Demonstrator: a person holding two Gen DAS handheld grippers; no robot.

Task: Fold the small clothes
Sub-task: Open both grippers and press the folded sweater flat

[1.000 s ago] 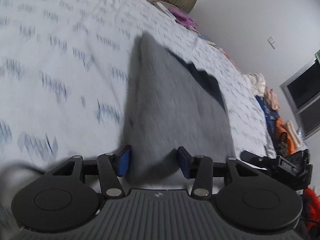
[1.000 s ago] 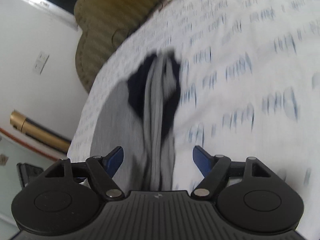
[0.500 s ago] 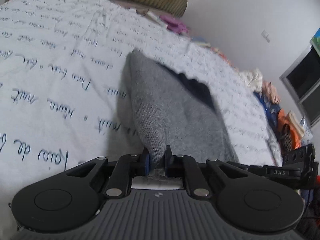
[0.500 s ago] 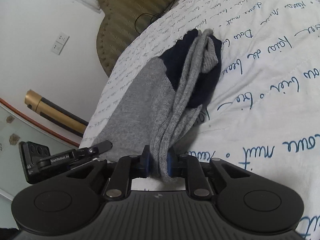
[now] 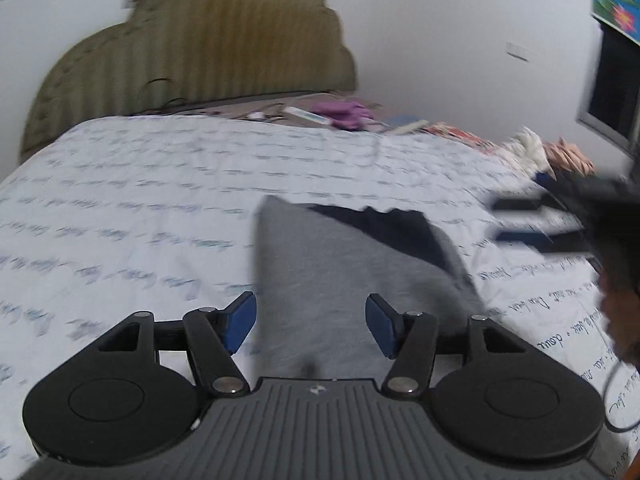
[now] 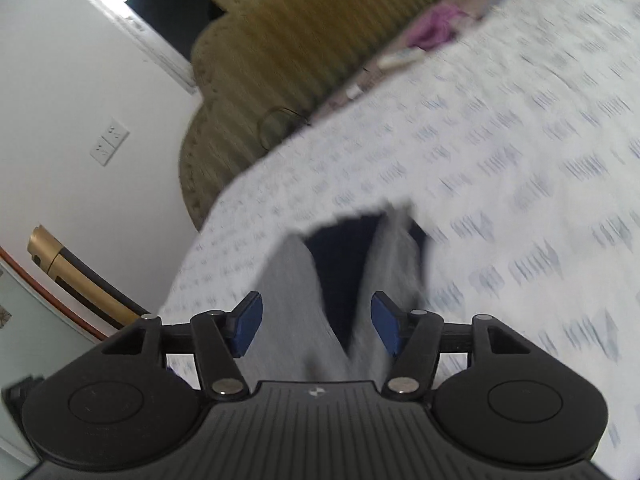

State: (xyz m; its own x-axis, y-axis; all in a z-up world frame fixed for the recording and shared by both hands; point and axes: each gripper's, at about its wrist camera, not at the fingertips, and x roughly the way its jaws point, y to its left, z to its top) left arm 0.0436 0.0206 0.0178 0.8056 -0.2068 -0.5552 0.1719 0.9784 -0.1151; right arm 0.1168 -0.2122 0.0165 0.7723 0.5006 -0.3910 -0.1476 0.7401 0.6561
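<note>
A: Two grippers are recorded, both with jaws spread. The left gripper [image 5: 311,322] has just been opening; the grey garment [image 5: 340,276] is seen in the gap between its blue pads, but no pad is pressed on it. The same is noted for the right gripper [image 6: 316,326]: jaws just opened, grey cloth between them, nothing pinched.

B: Where is the garment placed relative to each tool?

A: It is laid flat on the script-printed bedsheet [image 5: 120,208]. From the left gripper it runs ahead toward 12 o'clock, widening toward 1 o'clock, where a dark navy part [image 5: 384,228] is exposed. From the right gripper its long axis is also read at 12 o'clock, with a raised grey fold [image 6: 390,264] just right of centre.

B: Which hand is judged nearer?

A: Neither can be told apart with confidence; the near edge is found under both. In the left view the right gripper appears blurred at 3 o'clock.
</note>
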